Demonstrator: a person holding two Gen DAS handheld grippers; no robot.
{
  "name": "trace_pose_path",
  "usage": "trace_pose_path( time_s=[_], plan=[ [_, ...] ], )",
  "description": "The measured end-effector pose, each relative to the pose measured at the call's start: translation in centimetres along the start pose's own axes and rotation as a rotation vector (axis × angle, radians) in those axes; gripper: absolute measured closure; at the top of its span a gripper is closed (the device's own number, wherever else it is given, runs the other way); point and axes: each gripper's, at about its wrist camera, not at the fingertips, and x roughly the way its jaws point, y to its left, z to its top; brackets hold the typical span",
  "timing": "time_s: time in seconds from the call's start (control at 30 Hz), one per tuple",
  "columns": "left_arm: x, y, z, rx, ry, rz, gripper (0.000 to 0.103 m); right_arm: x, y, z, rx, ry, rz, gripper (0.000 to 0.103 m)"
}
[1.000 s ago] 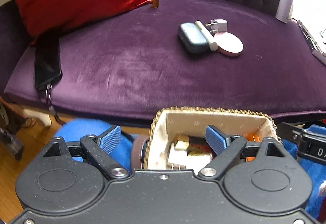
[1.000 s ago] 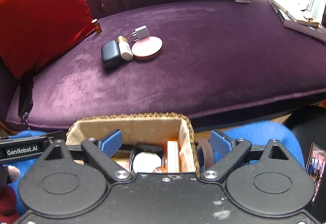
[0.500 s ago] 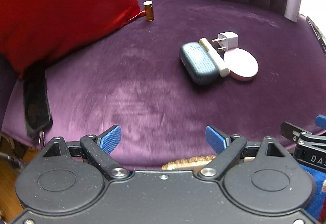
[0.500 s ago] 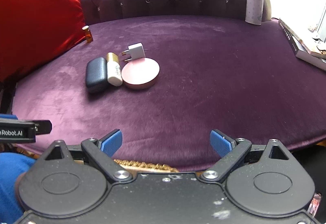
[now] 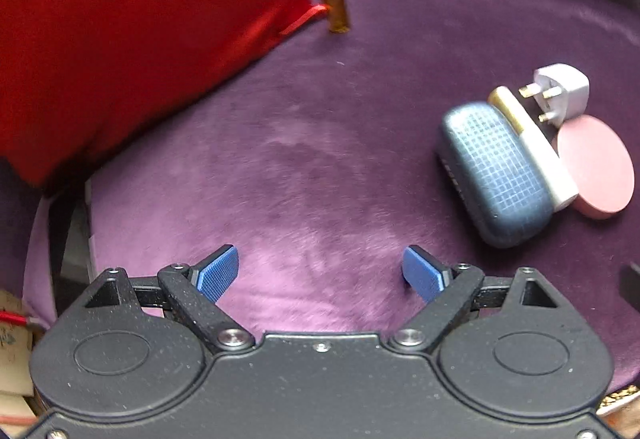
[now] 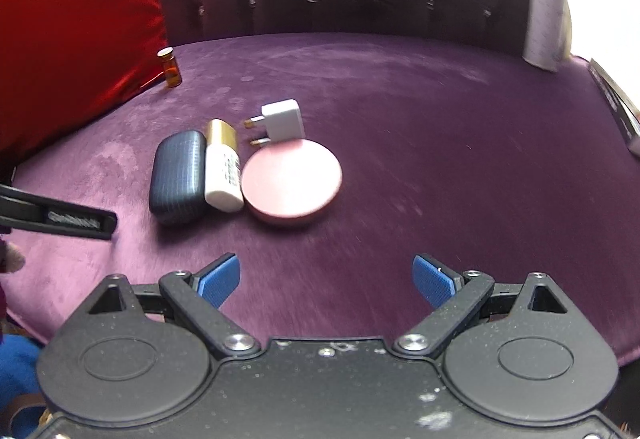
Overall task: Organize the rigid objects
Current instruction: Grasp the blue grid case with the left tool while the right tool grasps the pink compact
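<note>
Both tools are held over a purple sofa seat (image 6: 400,127), and nothing is gripped in either one. The left gripper (image 5: 320,273) is spread wide, with only soft purple cloth seen between its blue pads (image 5: 218,271). The right gripper (image 6: 326,281) is spread wide too, and nothing is touched by it. Four small things are bunched together on the seat. A dark blue case (image 6: 178,171) is laid flat, and a white tube with a gold cap (image 6: 223,167) is pressed against its side. A round pink tin (image 6: 292,183) is touched by the tube on the other side. A white plug (image 6: 282,117) is set just behind the tin, with its two pins pointed toward the gold cap. In the left view the bunch is seen to the right of the tool, well ahead of it. A little brown bottle (image 5: 336,9) is stood upright farther back, just beside a big red pillow (image 5: 132,39). A tall pale bottle (image 6: 546,23) is stood at the far right corner of the seat.
</note>
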Motion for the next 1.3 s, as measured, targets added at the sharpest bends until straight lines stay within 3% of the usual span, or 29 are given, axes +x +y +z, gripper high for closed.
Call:
trace_pose_path(
  time_s=[0.2, 0.33, 0.5, 0.63, 0.73, 0.9, 1.1, 1.3],
  plan=[
    [0.0, -2.6, 1.7, 0.095, -0.053, -0.064, 0.019, 4.1, 1.1, 1.6, -0.058, 0.0, -0.038, 0.009],
    [0.3, -4.1, 2.8, 0.159, -0.095, -0.078, 0.021, 6.1, -0.1, 2.8, 0.003, -0.009, -0.052, 0.008],
    [0.9, -2.8, 3.4, 0.127, -0.059, -0.247, 0.021, 7.5, -2.0, 4.3, 0.055, -0.035, -0.078, 0.005],
    [-0.3, -2.7, 2.6, 0.227, -0.137, -0.275, 0.02, 8.1, -4.3, 4.9, 0.119, -0.054, -0.093, 0.006],
    [-1.3, -2.8, 2.4, 0.281, -0.19, -0.346, 0.015, 7.9, -5.1, 5.3, 0.123, -0.06, -0.108, 0.025],
    [-1.0, -4.3, 3.5, 0.388, -0.213, -0.422, 0.012, 7.8, -5.8, 5.4, 0.151, -0.056, -0.09, 0.027],
    [1.1, -6.9, 5.5, 0.475, -0.187, -0.393, 0.01, 7.3, -5.7, 4.9, 0.141, -0.046, -0.102, 0.027],
    [2.6, -7.3, 6.2, 0.388, -0.146, -0.414, 0.016, 7.0, -5.8, 4.7, 0.144, -0.03, -0.107, 0.027]
  ],
)
